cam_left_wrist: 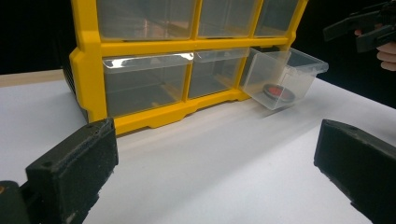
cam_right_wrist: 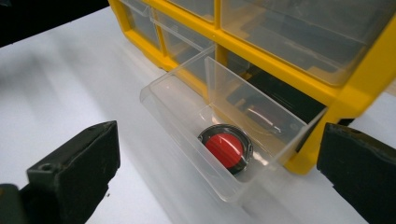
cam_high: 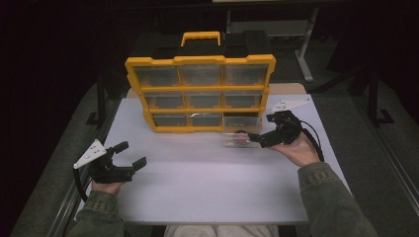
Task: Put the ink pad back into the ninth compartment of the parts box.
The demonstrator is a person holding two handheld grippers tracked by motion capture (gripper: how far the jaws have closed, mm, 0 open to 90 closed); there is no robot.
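A white table point(cam_high: 207, 187) is carrying a yellow organiser cabinet point(cam_high: 200, 94) that is standing upright near its far edge, with three rows of three clear drawers and a yellow carry handle point(cam_high: 200, 38) on top. The bottom drawer at the person's right, a clear plastic drawer point(cam_right_wrist: 219, 140), is sitting pulled well out of its slot, still hooked in at the back and tipping slightly downward at the front.

Inside it, a small round disc point(cam_right_wrist: 226, 148), red in the middle with a dark rim, is lying flat on the drawer floor toward the front; what exactly it is, I cannot say for sure from these views.

The right gripper point(cam_high: 257, 139) is hovering just in front of the drawer with its jaws spread wide and nothing between them. The left gripper point(cam_high: 131, 155) is resting well away at the near left of the table, jaws likewise parted and empty.

The disc is looking light, rigid and probably smooth, so it may be sliding on the slick plastic. Taking it across its dark rim from above seems the surest hold, since the drawer walls are leaving little room at the sides.
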